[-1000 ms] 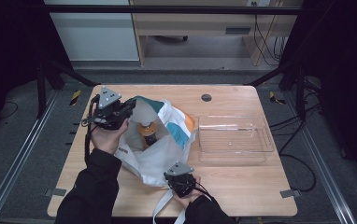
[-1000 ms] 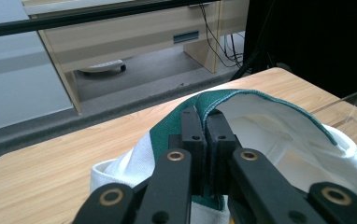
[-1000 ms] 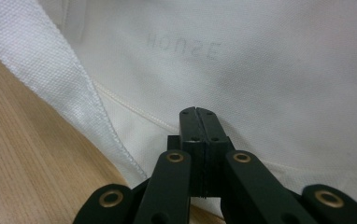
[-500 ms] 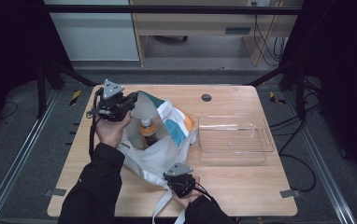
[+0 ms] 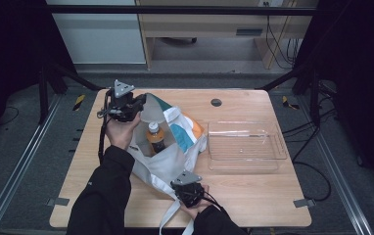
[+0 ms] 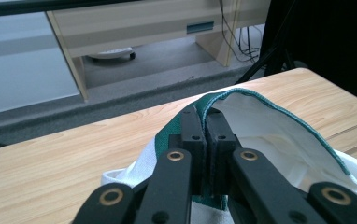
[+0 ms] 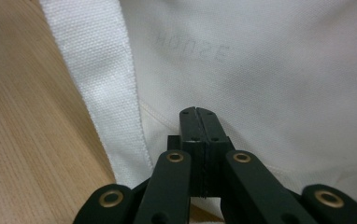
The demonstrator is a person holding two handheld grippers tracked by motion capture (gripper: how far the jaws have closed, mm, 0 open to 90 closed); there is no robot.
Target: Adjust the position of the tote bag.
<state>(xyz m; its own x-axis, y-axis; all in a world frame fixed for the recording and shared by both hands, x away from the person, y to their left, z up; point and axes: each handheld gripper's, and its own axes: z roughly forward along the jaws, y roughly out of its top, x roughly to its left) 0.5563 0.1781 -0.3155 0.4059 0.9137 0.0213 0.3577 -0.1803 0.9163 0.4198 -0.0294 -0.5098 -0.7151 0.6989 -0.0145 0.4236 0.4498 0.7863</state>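
A white tote bag (image 5: 173, 161) with green, teal and orange patches lies open on the wooden table (image 5: 258, 196). A bottle (image 5: 154, 138) with an orange cap stands inside it. My left gripper (image 5: 140, 102) is at the bag's far left and holds up its green-edged rim (image 6: 270, 105). In the left gripper view its jaws (image 6: 204, 119) are shut on that rim. My right gripper (image 5: 189, 185) is at the bag's near edge beside a white strap (image 7: 97, 74). Its jaws (image 7: 196, 112) are shut against a fold of the white cloth (image 7: 279, 65).
A clear plastic tray (image 5: 246, 144) sits on the table right of the bag. A small dark hole (image 5: 216, 102) marks the tabletop at the back. Bare wood lies at the front right and along the left edge.
My left gripper has shifted slightly away and to the right, still holding the rim. The right gripper has stayed put.
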